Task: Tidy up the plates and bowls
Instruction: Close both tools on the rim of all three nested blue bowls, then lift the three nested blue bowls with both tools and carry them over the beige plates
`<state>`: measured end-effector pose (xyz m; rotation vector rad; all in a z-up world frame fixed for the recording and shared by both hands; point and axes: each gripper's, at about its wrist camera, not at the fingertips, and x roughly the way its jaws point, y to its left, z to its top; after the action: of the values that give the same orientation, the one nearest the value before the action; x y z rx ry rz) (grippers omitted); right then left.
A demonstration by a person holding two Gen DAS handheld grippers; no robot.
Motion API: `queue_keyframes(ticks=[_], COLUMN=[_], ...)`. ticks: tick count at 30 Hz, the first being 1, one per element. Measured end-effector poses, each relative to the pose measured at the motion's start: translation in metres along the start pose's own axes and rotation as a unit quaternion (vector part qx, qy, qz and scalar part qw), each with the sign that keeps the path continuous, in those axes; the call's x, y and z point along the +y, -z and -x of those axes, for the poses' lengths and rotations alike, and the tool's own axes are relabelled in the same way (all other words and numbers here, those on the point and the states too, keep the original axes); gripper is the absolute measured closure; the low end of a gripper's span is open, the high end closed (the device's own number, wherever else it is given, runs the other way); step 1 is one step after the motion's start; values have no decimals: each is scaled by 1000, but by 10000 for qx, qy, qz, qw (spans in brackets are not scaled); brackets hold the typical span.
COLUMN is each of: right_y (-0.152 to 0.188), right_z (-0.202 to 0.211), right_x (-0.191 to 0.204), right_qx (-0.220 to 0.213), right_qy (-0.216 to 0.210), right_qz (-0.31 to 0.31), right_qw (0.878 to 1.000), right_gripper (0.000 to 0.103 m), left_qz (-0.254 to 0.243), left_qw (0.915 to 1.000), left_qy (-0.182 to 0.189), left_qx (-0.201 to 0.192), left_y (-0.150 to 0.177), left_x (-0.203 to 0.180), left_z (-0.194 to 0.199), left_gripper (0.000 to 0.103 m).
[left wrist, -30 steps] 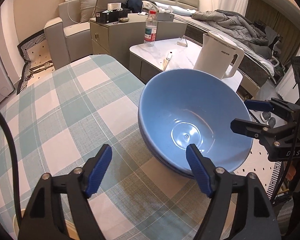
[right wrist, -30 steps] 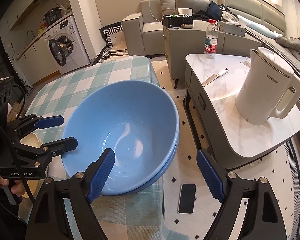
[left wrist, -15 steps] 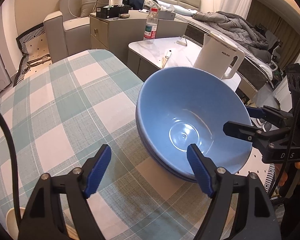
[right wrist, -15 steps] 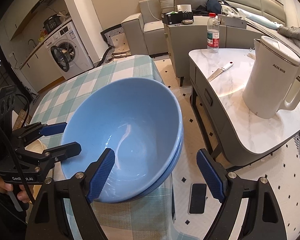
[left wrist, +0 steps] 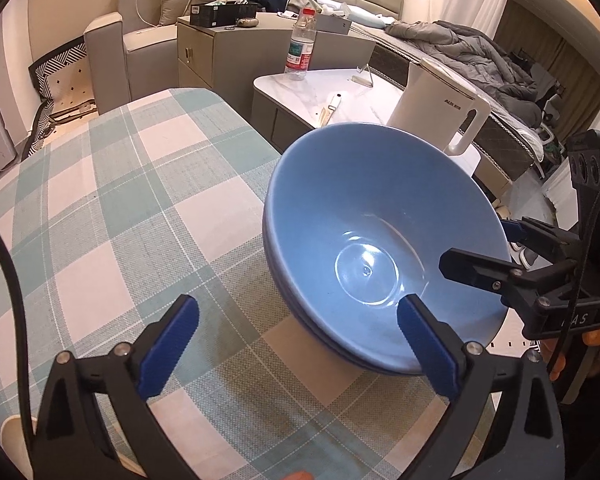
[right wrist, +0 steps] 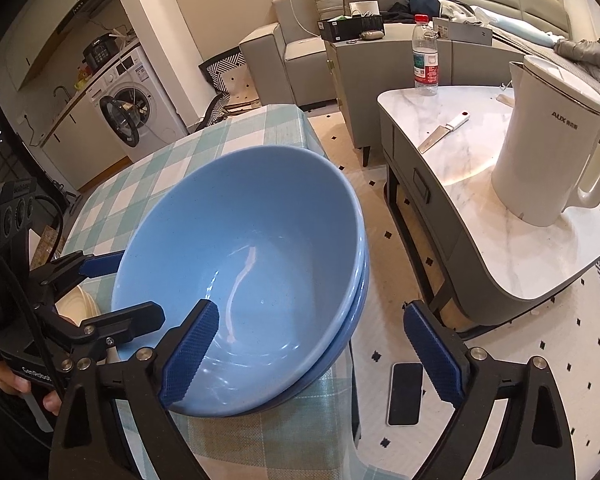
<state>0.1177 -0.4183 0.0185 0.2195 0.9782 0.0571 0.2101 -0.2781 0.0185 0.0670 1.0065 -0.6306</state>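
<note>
Two blue bowls sit nested between both hand-held grippers at the checked surface edge. Left hand-held gripper and right hand-held gripper are opening, gripping nothing. Cream plate, beside the left one, looks unsorted.

Two glossy light-blue bowls sit nested one inside the other, upright, with the lower one showing only as a thin second rim beneath the upper. The inside of the top bowl is bare, its flat round base catching the light. The stack stands at the right edge of the table, near its near corner, and part of the rim juts out past that edge over the floor.
</note>
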Motion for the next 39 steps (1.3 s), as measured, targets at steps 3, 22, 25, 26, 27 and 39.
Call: queue_keyframes(ticks=[3, 22, 25, 26, 27, 39], right_y=[0, 6, 7, 7, 7, 8], right_z=[-1, 6, 7, 7, 7, 11], right_x=[0, 7, 7, 7, 7, 10], right_qx=[-17, -90, -115, -113, -108, -138], right_qy=[-72, -146, -158, -154, -145, -128], right_qz=[-15, 87, 76, 71, 63, 71], right_qw=[10000, 9998, 9998, 9998, 9998, 9998], right_gripper=[8, 41, 41, 41, 41, 41], left_qz=[48, -134, -157, -165, -168, -77], left_qw=[10000, 9991, 9992, 9992, 9993, 9993], left_qy=[25, 393, 364, 354, 344, 357], left_qx=[19, -2, -6, -9, -12, -69], left_y=[0, 0, 1, 1, 2, 5], left_x=[0, -15, -14, -15, -15, -11], left_z=[-2, 5, 7, 7, 8, 13], left_gripper=[3, 53, 55, 55, 56, 56])
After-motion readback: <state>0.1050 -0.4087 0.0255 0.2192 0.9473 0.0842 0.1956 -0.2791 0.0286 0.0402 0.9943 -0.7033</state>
